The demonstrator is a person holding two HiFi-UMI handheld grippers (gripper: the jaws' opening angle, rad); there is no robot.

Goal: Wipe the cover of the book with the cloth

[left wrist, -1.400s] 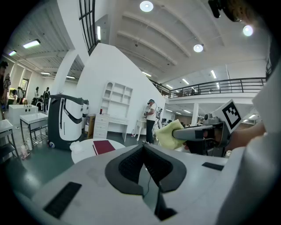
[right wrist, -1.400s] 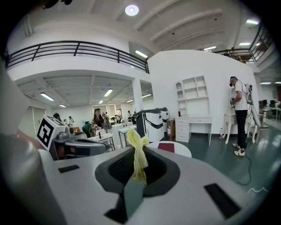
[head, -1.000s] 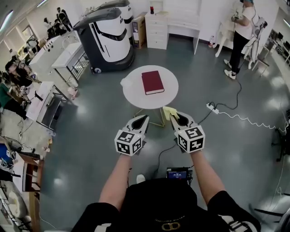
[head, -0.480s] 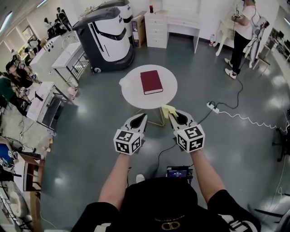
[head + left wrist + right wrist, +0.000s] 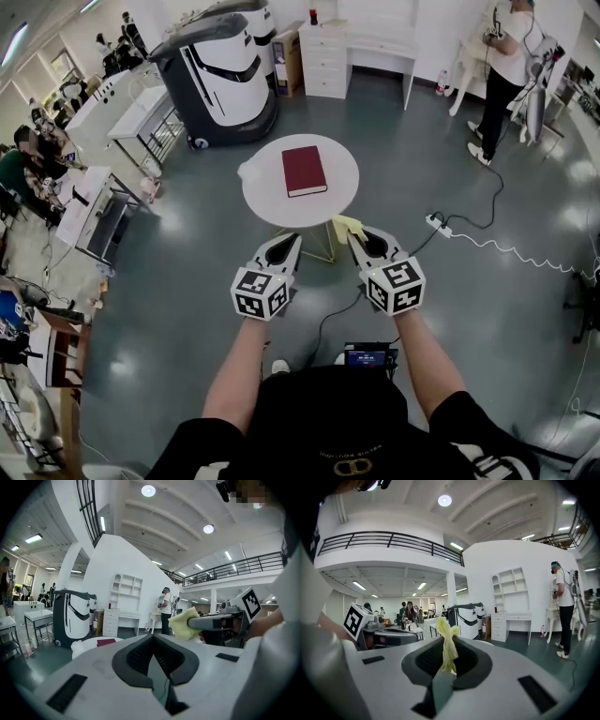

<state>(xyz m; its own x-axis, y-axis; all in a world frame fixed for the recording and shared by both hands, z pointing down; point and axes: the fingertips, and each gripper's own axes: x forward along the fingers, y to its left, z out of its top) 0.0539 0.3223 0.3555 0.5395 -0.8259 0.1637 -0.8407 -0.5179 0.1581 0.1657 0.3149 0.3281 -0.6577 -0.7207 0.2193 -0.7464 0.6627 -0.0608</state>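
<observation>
A dark red book [image 5: 304, 171] lies closed on the round white table [image 5: 342, 197]; in the left gripper view the book [image 5: 106, 642] shows low and far off. My right gripper [image 5: 351, 234] is shut on a yellow cloth [image 5: 347, 227], which sticks up between its jaws as a crumpled strip [image 5: 448, 644]. From the left gripper view the cloth [image 5: 183, 623] bulges at the right gripper's tip. My left gripper [image 5: 292, 242] is shut with nothing in it. Both grippers hover just short of the table's near edge, side by side.
A crumpled white thing [image 5: 249, 172] rests on the table's left rim. Behind the table stand a large black and white machine [image 5: 223, 70] and a white desk with drawers [image 5: 358, 58]. A person [image 5: 503, 75] stands far right. A power strip and cable [image 5: 441, 224] lie on the floor.
Both grippers have come forward toward the table, side by side. In the head view the table and book have slid slightly left. The cloth stays clamped in the right gripper.
</observation>
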